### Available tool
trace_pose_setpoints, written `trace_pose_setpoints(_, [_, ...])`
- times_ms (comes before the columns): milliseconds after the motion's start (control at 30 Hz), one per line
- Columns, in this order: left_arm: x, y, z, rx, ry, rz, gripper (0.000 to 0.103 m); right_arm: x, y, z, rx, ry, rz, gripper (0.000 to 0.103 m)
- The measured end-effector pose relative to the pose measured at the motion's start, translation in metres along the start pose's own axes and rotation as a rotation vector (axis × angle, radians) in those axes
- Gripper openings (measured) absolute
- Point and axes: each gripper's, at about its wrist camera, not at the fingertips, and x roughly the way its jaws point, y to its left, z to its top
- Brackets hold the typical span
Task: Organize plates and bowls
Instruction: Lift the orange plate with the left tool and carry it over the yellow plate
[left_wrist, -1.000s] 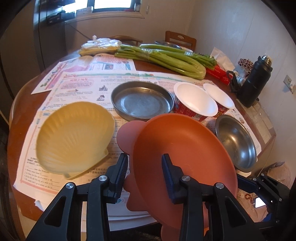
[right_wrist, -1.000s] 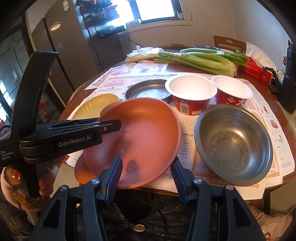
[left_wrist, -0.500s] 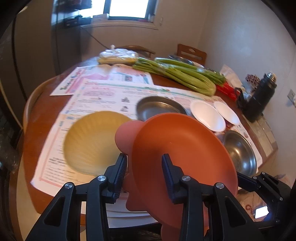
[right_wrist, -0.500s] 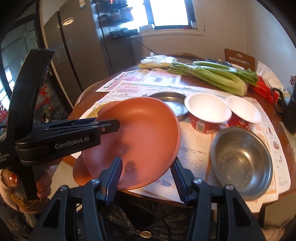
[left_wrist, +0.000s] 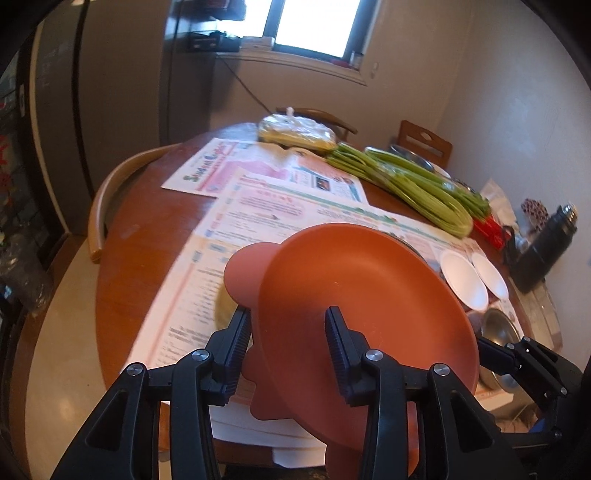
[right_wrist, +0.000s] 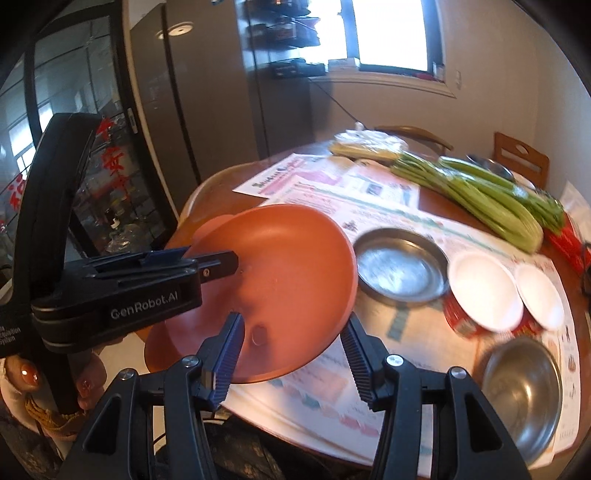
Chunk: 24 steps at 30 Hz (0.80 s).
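- The orange plate (left_wrist: 362, 295) hangs tilted above the near edge of the table (left_wrist: 147, 229), held between both grippers.
- The left gripper (left_wrist: 288, 339) straddles the plate's rim near its ear-shaped tab; its jaws are opening, and whether the pads still press the rim I cannot tell.
- In the right wrist view the left gripper's black body (right_wrist: 122, 295) comes in from the left, one finger lying on the plate's inner face.
- The right gripper (right_wrist: 291, 350) takes the plate's (right_wrist: 288, 273) near rim between its fingers, set close about it; whether both pads touch I cannot tell.
- A yellow dish (left_wrist: 223, 306) shows only as a sliver under the plate.
- A steel pan (right_wrist: 400, 266) lies on the newspaper (right_wrist: 406, 321) just beside the plate.
- Two white-lined red cups (right_wrist: 484, 299) stand side by side right of the pan.
- A steel bowl (right_wrist: 522, 395) sits near the table's right edge.
- Celery (right_wrist: 476, 192) lies across the far side.
- A dark flask (left_wrist: 546, 247) stands at the right.
- A hand (right_wrist: 26, 369) grips the left gripper's handle.
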Motion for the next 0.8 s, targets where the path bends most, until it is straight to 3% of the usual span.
trace_pose_setpoints(467, [0.002,0.027,0.035,-0.005,-0.02,0.01,0.042,0.022,0.015,0.039,-0.034,-0.022,0.03,0.054])
trace_pose_setpoints(800, [0.037,0.037,0.041,0.008,0.037,0.036,0.042,0.04,0.02,0.041,-0.03,-0.007,0.02,0.054])
